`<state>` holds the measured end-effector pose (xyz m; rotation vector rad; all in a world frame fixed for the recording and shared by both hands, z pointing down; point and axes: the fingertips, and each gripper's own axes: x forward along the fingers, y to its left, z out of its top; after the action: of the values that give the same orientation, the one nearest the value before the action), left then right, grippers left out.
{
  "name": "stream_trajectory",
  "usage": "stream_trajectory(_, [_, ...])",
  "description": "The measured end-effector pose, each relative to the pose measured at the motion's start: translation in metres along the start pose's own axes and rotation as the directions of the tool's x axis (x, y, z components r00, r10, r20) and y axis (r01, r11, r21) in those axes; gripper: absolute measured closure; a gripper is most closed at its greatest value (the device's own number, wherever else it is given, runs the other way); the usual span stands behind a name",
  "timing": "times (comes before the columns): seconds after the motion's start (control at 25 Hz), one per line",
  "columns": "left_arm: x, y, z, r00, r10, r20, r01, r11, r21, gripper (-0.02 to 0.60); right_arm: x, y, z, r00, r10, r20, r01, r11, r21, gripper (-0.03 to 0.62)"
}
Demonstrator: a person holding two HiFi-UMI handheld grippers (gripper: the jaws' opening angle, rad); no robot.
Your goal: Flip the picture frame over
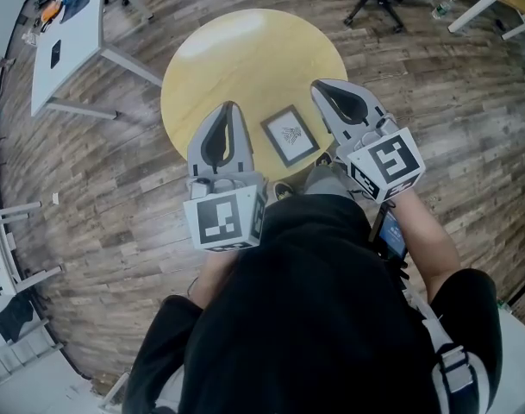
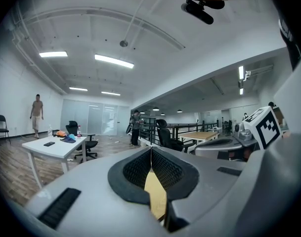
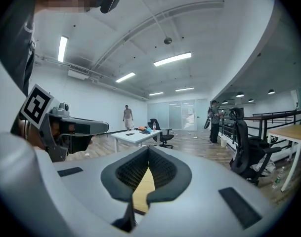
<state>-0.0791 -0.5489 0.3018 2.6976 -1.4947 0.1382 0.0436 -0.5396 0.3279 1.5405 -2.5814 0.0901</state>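
The picture frame (image 1: 290, 135) lies flat on the round yellow tabletop (image 1: 245, 50), near the middle of the head view. Its printed face is up, it sits between my two grippers, and neither touches it. The fingers of my left gripper (image 1: 231, 109) are pressed together on nothing, and those of my right gripper (image 1: 321, 85) are likewise closed and empty. Both hang roughly level above the tabletop's near edge. To flip it well, I judge I should open one pair, pinch the frame's border low at one edge, and steady the opposite edge with the other while turning.
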Motion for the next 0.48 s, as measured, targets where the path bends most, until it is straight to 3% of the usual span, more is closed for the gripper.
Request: stream_trajectory(0.48, [-0.0017,-0.0077,0.0025,1.000,-0.018,0.001,0.018,1.000,0.007,0.558,-0.0052,0.0070,0.0022,1.000,0.008,-0.001,-0.008,1.000,-0.018,0.576])
